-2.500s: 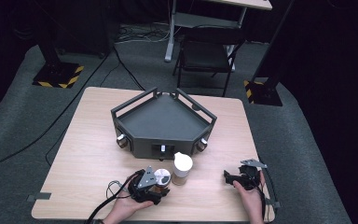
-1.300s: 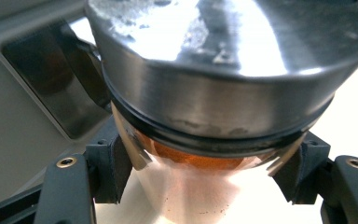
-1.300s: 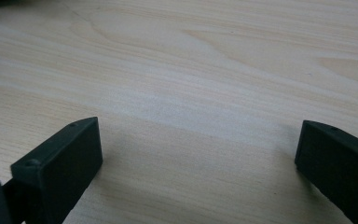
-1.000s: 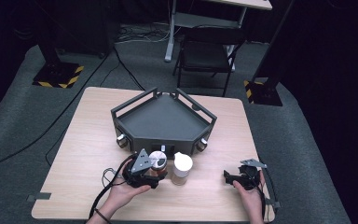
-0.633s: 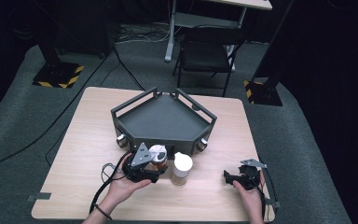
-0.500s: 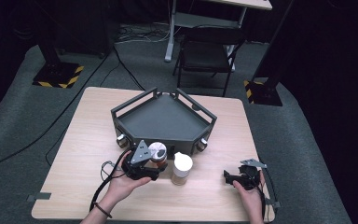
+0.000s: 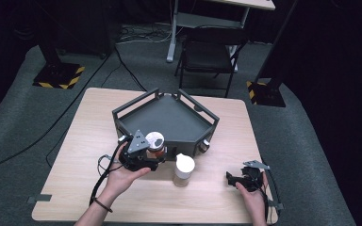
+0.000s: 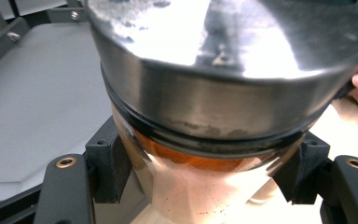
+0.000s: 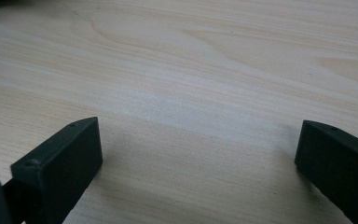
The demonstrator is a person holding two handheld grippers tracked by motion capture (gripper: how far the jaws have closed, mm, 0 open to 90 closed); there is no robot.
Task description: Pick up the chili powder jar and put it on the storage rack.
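Note:
A glass spice jar point(image 7: 156, 145) with a silver lid and reddish-brown powder is held off the table by my left gripper point(image 7: 147, 155), just at the front rim of the dark tray point(image 7: 169, 117). In the left gripper view the jar point(image 8: 200, 140) sits between both jaws, which press its glass sides below the lid. A second jar point(image 7: 184, 169) with a white lid stands upright on the table, to the right of the left gripper. My right gripper point(image 7: 238, 179) rests low at the table's front right, jaws wide apart over bare wood point(image 9: 196, 116).
The wooden table point(image 7: 75, 141) carries the five-sided dark tray with raised rails in its middle. A black folding chair point(image 7: 207, 52) stands beyond the far edge. Cables trail from both grippers toward the front edge.
My left gripper has lifted the silver-lidded jar and carried it away from the front edge toward the tray's front rim. The right gripper and the white-lidded jar have stayed put.

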